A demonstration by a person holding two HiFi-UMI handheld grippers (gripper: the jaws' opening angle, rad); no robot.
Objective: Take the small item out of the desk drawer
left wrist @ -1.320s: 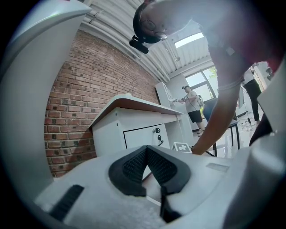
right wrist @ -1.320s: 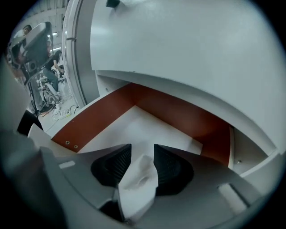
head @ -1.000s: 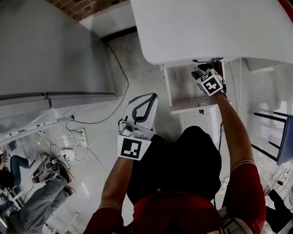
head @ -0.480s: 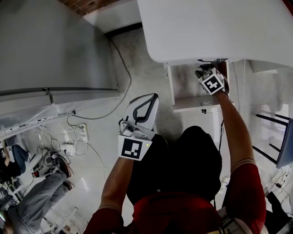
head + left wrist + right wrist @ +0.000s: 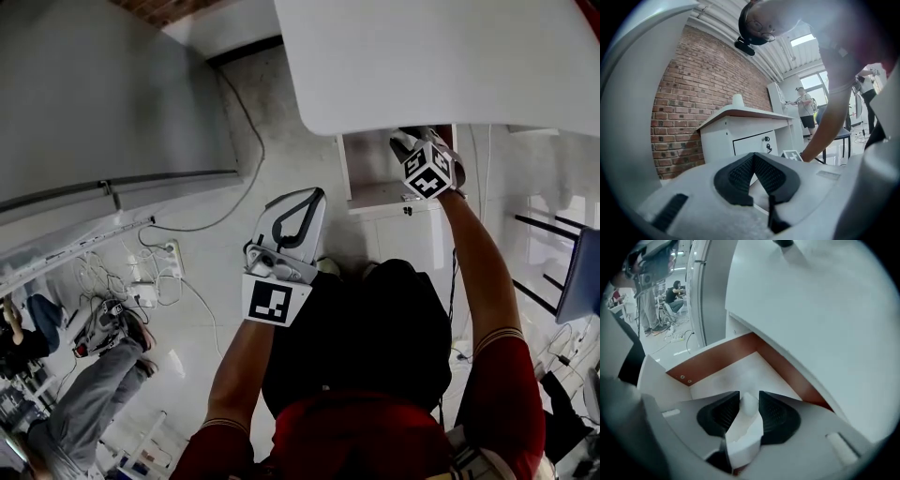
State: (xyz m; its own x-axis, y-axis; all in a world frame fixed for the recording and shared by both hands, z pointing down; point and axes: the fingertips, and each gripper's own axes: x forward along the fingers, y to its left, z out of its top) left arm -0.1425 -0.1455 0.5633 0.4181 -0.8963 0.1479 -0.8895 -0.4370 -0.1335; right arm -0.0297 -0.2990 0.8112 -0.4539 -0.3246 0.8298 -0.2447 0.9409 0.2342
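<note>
Head view: catches the right gripper tucked up under the white tabletop edge, the left gripper hanging above the lap, well apart from it; hides what sits in either grip. Right gripper view: looks into the open drawer, pale floor and brown walls, and finds the fingers closing on the small item, pads against both its sides. White, blocky, ragged along one lower edge, upright against the drawer floor. Left gripper view: fingers meeting at the tips, nothing between.
</note>
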